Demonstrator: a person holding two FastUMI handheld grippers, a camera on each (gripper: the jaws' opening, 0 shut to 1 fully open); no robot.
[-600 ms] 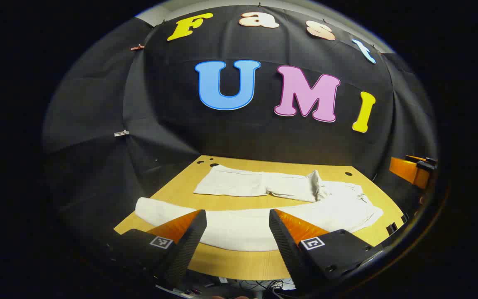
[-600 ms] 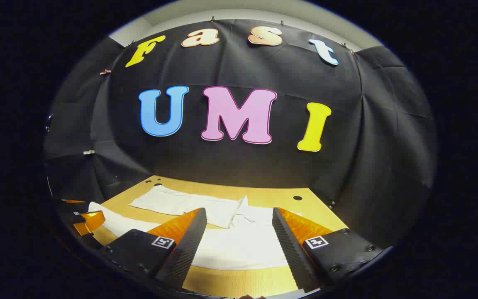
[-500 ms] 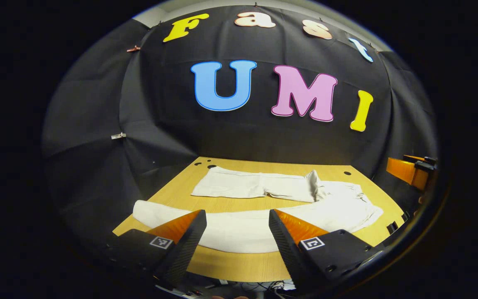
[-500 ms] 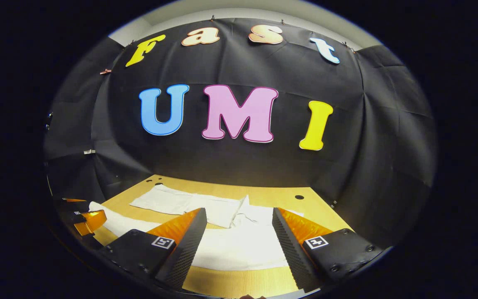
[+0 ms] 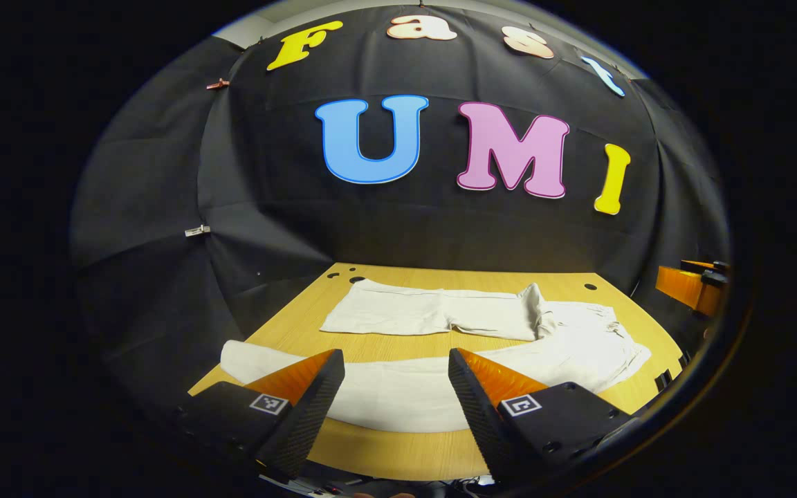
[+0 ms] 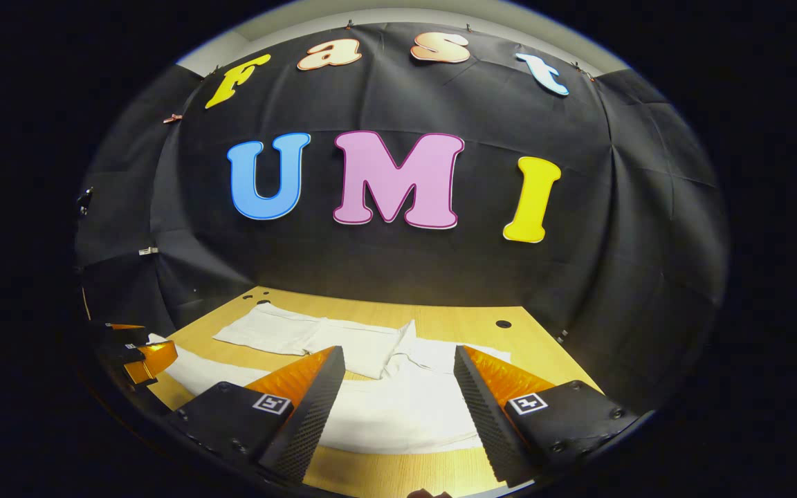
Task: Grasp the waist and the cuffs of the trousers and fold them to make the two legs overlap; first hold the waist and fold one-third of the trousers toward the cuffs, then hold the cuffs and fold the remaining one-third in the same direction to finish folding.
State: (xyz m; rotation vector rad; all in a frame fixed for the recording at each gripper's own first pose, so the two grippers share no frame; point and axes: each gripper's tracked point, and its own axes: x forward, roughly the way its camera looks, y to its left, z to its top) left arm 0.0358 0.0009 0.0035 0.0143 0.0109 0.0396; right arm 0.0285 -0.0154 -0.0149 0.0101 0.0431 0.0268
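Observation:
White trousers (image 5: pixel 440 325) lie spread on the wooden table (image 5: pixel 398 453), legs apart: one leg runs along the far side, the other along the near edge, and the waist bunches at the right. In the right gripper view the trousers (image 6: pixel 398 404) sit low in the middle. My left gripper (image 5: pixel 396 387) hovers open above the near leg, nothing between its fingers. My right gripper (image 6: pixel 398 384) is open too, over the waist end of the near leg. The other gripper's tip (image 6: pixel 142 356) shows at the left edge of the right gripper view.
Black cloth walls close off the table at the back and both sides. Small dark holes (image 5: pixel 589 286) dot the far table corners. Bare wood (image 5: pixel 385 346) shows between the two legs and along the front edge.
Both views have tilted slightly downward and moved a little nearer the table; the trousers have not moved and both grippers stay open.

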